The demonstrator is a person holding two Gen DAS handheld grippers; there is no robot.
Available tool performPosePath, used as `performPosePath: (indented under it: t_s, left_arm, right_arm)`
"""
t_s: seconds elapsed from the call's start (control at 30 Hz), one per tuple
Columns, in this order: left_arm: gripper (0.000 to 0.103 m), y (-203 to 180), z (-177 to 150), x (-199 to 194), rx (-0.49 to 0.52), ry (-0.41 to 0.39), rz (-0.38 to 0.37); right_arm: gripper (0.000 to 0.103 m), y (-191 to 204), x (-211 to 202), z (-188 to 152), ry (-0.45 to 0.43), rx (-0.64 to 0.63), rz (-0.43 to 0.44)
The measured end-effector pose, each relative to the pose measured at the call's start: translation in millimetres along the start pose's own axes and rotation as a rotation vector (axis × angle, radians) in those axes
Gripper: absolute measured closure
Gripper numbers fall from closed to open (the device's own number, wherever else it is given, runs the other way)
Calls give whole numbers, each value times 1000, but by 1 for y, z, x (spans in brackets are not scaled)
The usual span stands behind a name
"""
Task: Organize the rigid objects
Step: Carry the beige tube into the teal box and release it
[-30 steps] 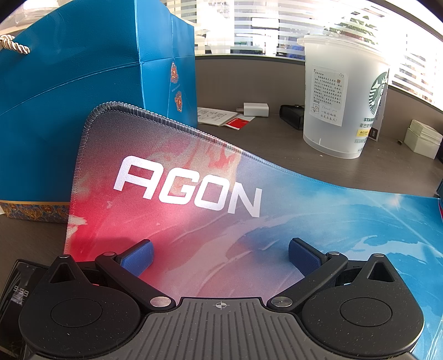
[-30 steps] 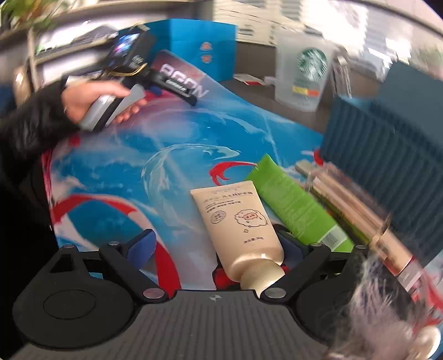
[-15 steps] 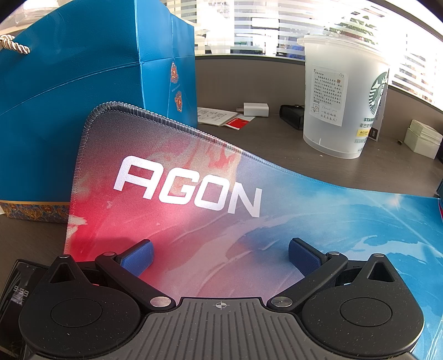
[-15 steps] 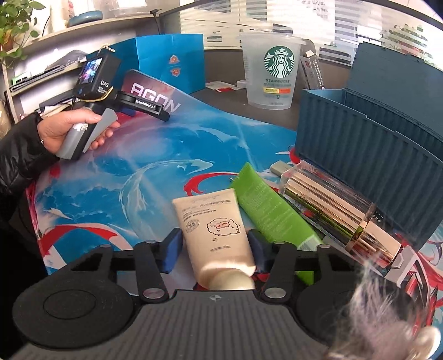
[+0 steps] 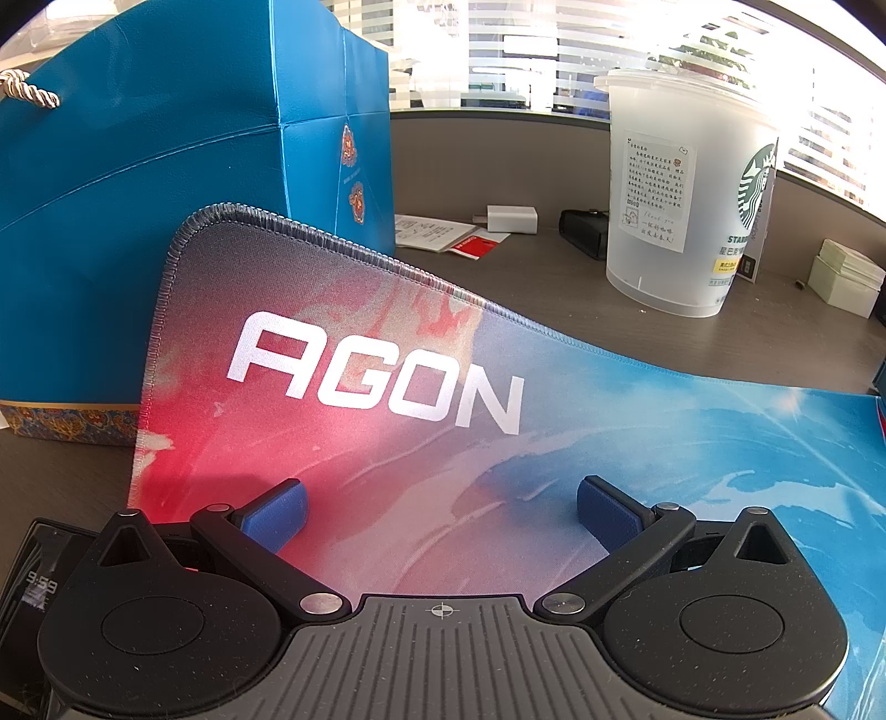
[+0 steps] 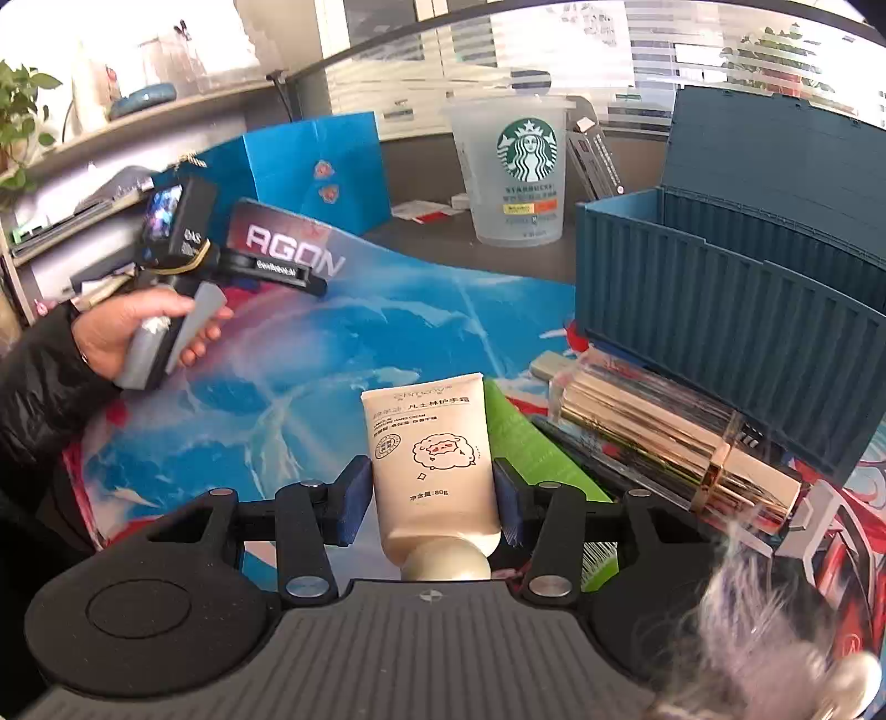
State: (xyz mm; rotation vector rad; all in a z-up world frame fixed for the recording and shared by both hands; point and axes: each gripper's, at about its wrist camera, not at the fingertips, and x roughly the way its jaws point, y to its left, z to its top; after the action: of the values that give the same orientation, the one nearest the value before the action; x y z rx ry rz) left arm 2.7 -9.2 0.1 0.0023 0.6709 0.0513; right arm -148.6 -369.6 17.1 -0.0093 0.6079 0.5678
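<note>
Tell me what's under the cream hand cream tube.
Under the hand cream tube, held by the right gripper, lie the mouse mat and green tube; beneath its cap is hidden.

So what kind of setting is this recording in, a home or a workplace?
Most likely an office desk. A large AGON desk mat covers the desk, window blinds run behind it, and a wall shelf carries a potted plant and papers.

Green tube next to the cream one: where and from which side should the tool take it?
Judging by its pose, grip the green tube across its flat body, coming from above. It lies flat on the mat, wedged between the cream tube and the gold case, so side access looks blocked.
</note>
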Motion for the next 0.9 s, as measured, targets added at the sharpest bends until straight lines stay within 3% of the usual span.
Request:
performPosePath:
  t_s: [0.47,0.9]
  left_arm:
    - [0,1,0,0,0,0,0]
    - [0,0,0,0,0,0,0]
  right_arm:
    - [60,2,-1,31,8,-59,69]
    - [60,-32,-25,85,-28,-117,-8]
